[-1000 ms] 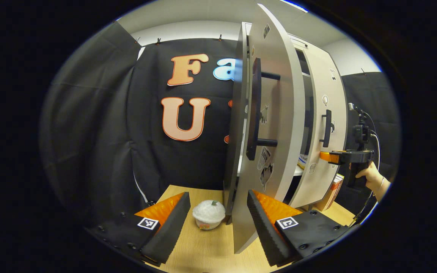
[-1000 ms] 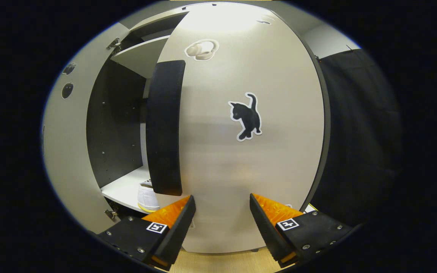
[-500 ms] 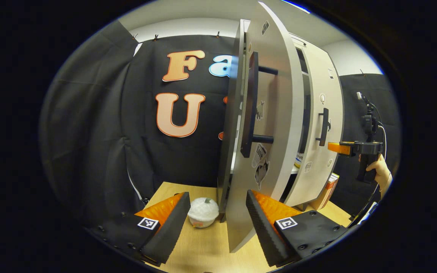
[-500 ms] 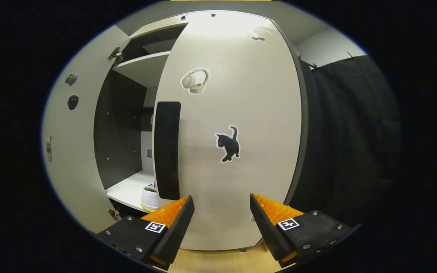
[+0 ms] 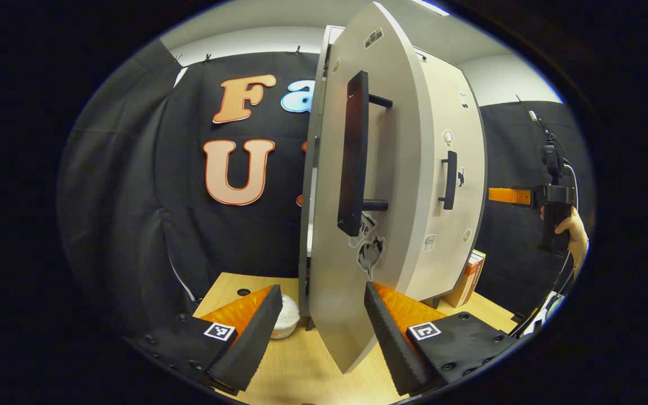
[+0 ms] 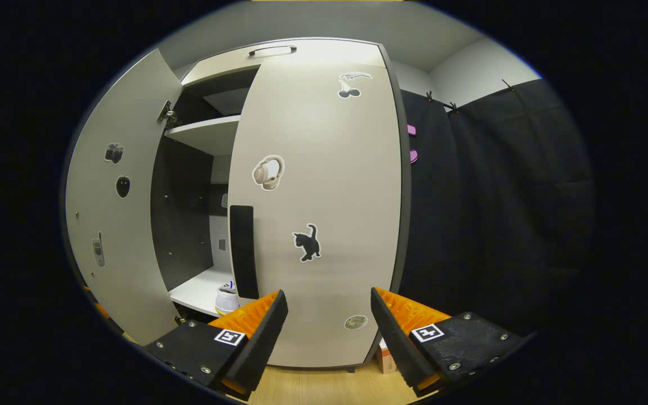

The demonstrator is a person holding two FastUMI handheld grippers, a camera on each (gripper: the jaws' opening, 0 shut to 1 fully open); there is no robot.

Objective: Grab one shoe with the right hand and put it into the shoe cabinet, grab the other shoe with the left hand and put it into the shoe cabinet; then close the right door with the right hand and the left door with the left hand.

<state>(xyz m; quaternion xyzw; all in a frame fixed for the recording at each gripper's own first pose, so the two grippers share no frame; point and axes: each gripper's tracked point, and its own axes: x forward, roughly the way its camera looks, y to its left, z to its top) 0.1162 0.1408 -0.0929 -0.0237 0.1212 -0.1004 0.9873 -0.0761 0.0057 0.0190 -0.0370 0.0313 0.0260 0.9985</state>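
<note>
Right tongs (image 6: 327, 329) backed off, released; right door (image 6: 324, 202) now shut; left door (image 5: 380, 185), 12 o'clock of released left tongs (image 5: 321, 332), ajar, next.

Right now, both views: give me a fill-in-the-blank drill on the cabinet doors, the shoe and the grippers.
1. The right door is shut; the left door is still ____.
2. The white shoe sits on a ____ inside the cabinet.
3. The sticker beside the right door's handle shows a black ____.
4. The left hand-held gripper straddles the left door's edge with its jaws ____.

Missing words: open; shelf; cat; open
</note>
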